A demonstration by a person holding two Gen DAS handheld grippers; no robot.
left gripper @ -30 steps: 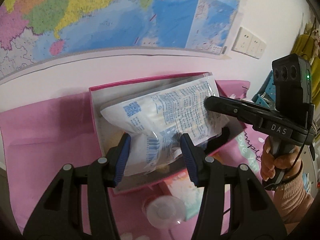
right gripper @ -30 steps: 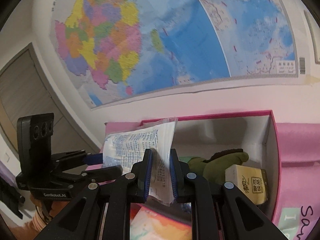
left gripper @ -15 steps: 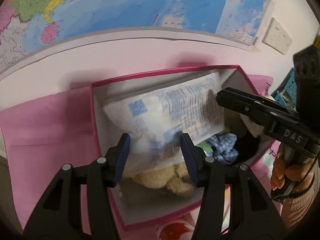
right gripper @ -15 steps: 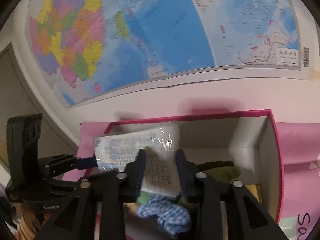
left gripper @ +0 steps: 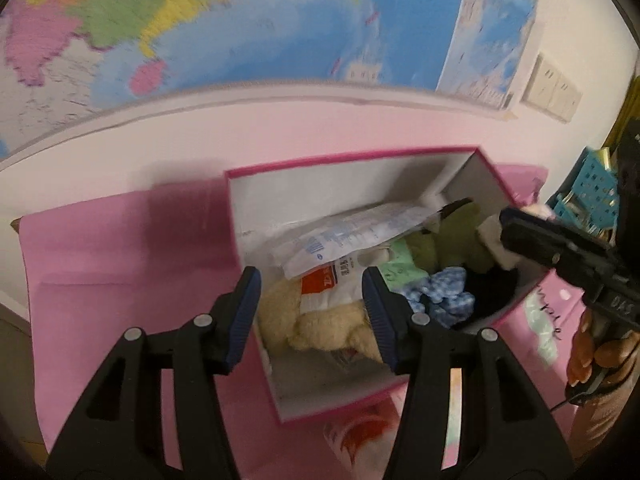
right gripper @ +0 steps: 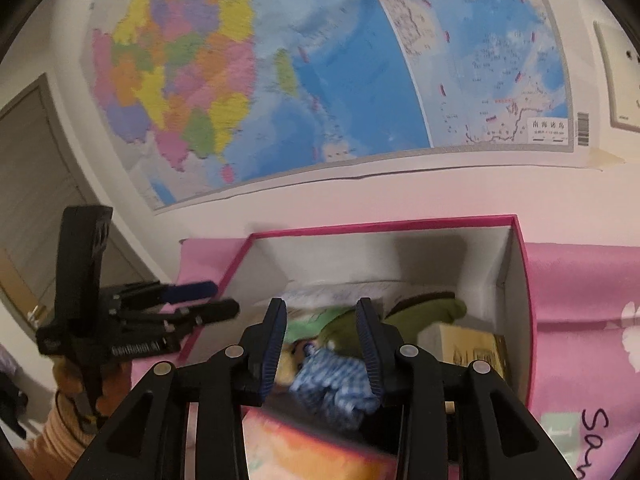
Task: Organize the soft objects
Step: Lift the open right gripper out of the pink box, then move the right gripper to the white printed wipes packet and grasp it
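A clear plastic bag with blue print [left gripper: 356, 232] lies inside the pink box [left gripper: 340, 156], on top of a cream plush [left gripper: 320, 326], a green plush [left gripper: 452, 240] and a blue checked cloth [left gripper: 440, 294]. My left gripper [left gripper: 310, 280] hovers open over the box's near left part, its pads touching nothing. In the right wrist view my right gripper [right gripper: 320, 308] stands open above the blue checked cloth [right gripper: 336, 384] and the green plush [right gripper: 428, 312], nothing pressed between its pads. Each gripper also shows in the other's view: the right gripper [left gripper: 508, 224] and the left gripper [right gripper: 224, 298].
The pink box [right gripper: 516, 280] stands on a pink cloth [left gripper: 120, 264] against a wall with a large map [right gripper: 280, 80]. A yellow carton [right gripper: 472, 354] sits in the box's right end. A teal basket [left gripper: 592, 196] is at the far right. Printed packets [left gripper: 360, 432] lie before the box.
The right gripper opened and let go of the bag's edge. The bag dropped out from between the left gripper's fingers and now lies in the box. Both grippers pulled back a little.
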